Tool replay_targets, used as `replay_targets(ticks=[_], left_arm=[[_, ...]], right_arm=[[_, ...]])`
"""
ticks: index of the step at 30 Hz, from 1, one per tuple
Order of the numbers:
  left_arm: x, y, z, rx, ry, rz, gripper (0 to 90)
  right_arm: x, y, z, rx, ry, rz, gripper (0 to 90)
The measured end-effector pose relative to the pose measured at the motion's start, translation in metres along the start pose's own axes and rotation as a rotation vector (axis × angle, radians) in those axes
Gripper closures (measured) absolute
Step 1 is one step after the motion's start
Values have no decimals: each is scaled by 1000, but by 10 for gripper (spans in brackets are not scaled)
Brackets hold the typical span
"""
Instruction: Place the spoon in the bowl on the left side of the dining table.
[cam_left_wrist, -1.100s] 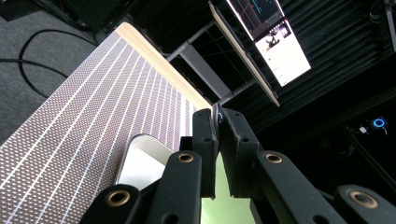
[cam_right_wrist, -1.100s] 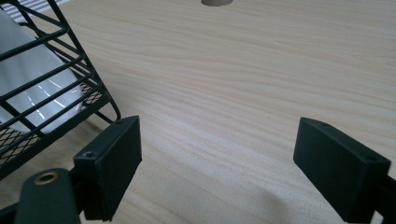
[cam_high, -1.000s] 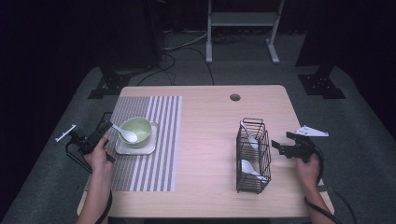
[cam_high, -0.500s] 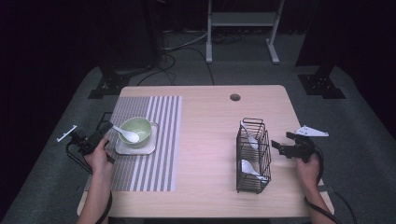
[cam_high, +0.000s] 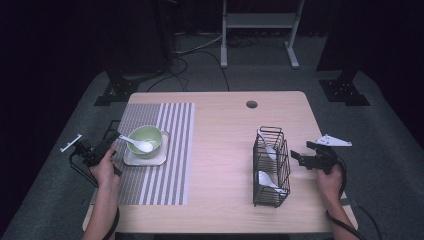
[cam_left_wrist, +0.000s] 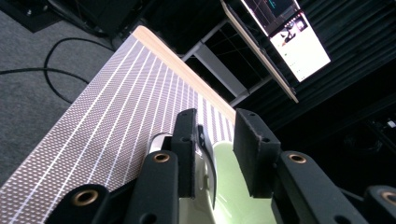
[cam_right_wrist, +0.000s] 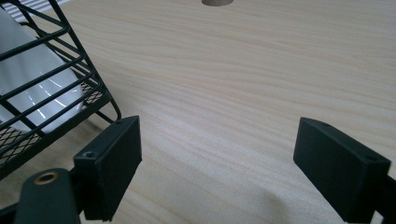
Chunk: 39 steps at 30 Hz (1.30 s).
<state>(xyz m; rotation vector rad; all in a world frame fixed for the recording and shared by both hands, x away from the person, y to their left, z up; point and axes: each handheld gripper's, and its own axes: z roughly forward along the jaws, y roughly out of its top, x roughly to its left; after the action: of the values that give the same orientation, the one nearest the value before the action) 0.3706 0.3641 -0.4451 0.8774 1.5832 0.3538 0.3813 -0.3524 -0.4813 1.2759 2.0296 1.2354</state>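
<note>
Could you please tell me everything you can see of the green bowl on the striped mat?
The green bowl is pale green, round and glossy, perhaps ceramic or plastic. It stands upright on a small white square plate on the grey striped placemat, at the table's left side. A white spoon rests in it, handle over the left rim. The left gripper straddles the near rim, jaws just opening, pads seemingly clear.

Setting is judged to be a recording lab or studio rather than a home. A light wooden table (cam_high: 220, 150) with a cable hole (cam_high: 251, 104) is placed on grey carpet (cam_high: 395, 150), enclosed by black drapes. Loose cables (cam_high: 200, 47) and stand bases (cam_high: 345, 92) are seen beyond the far edge. A lit monitor (cam_left_wrist: 294, 39) is visible in the left gripper view.
</note>
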Motion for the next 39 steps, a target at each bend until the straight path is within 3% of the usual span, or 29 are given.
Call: replay_targets(ticks=[8,19,39], left_arm=[[-1,-1,-2,5,6,12,675],[-8,-6,-10,37,10,73,663],[-38,-17,-37,84,-75,182,567]], right_arm=[[0,0,0,-2,1,1,141],[0,0,0,0,1,1,141],[-1,0,1,-1,5,3,141]])
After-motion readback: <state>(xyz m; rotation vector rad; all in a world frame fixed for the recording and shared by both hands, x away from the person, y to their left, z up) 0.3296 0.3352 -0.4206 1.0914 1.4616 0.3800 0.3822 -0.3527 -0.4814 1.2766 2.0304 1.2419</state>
